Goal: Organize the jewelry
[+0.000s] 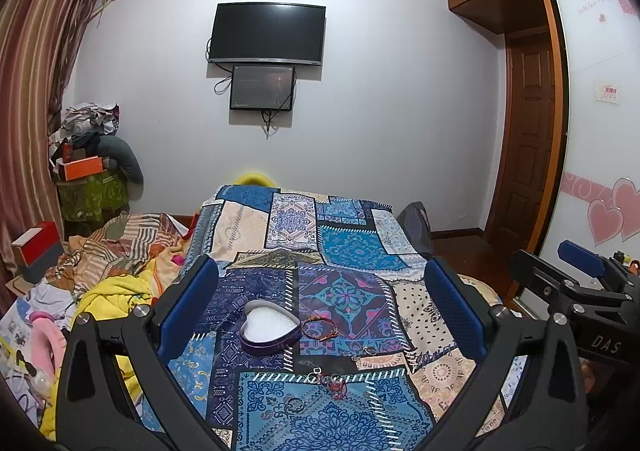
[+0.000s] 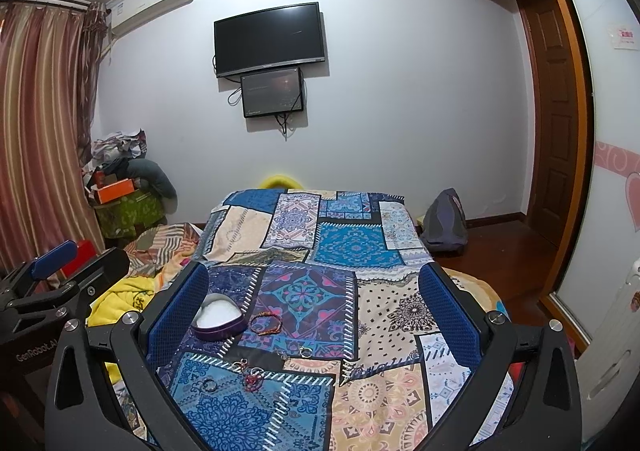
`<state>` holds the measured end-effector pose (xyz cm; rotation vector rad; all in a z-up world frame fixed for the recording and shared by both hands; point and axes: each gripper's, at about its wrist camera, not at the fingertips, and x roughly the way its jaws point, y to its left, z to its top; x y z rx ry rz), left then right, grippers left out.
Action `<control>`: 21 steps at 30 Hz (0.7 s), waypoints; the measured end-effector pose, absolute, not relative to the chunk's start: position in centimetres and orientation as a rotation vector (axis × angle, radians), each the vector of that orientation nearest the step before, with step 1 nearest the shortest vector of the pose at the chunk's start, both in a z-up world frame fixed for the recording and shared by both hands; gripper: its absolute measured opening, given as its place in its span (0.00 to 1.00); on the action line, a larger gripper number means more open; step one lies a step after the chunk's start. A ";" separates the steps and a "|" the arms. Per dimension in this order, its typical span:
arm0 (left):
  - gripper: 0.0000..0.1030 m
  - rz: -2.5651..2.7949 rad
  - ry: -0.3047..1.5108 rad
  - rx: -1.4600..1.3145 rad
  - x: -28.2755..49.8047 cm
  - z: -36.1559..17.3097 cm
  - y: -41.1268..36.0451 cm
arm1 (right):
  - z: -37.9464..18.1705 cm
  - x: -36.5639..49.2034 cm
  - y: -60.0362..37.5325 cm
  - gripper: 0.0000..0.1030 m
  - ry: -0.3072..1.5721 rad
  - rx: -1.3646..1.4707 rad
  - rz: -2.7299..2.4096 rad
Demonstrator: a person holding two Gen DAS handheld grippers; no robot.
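While both claws hover with jaws wide apart and empty, the patchwork bedspread (image 1: pixel 348 251) carries everything: the heart-shaped tin (image 1: pixel 270 327) mid-bed, the red beaded bracelet (image 1: pixel 318 328) just beside it, rings (image 1: pixel 294 406) nearer. Left claw (image 1: pixel 320 311), right claw (image 2: pixel 312 315). Soft cloth could let small rings slip or snag under closing fingers.

Bedspread (image 1: pixel 352 247): patchwork of blue, teal, cream and purple panels with mandala and geometric prints. Heart-shaped tin (image 1: pixel 270 326), lower centre: purple wall, white lining. Bracelet (image 1: pixel 317 327) beside it: red and orange braid. Gripper pads (image 1: pixel 188 307): blue, on black frames. Curtain (image 1: pixel 36 63), upper left: maroon and beige stripes.
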<state>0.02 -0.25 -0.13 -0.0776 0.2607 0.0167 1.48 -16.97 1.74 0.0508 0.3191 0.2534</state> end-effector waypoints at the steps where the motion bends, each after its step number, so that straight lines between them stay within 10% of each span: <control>1: 1.00 0.018 0.260 -0.078 0.1 -0.2 -0.2 | 1.7 1.5 -17.0 1.00 0.320 0.051 0.253; 21: 1.00 0.149 0.406 -0.119 4.4 -4.7 3.5 | -1.7 5.0 -15.9 1.00 0.442 -0.013 0.231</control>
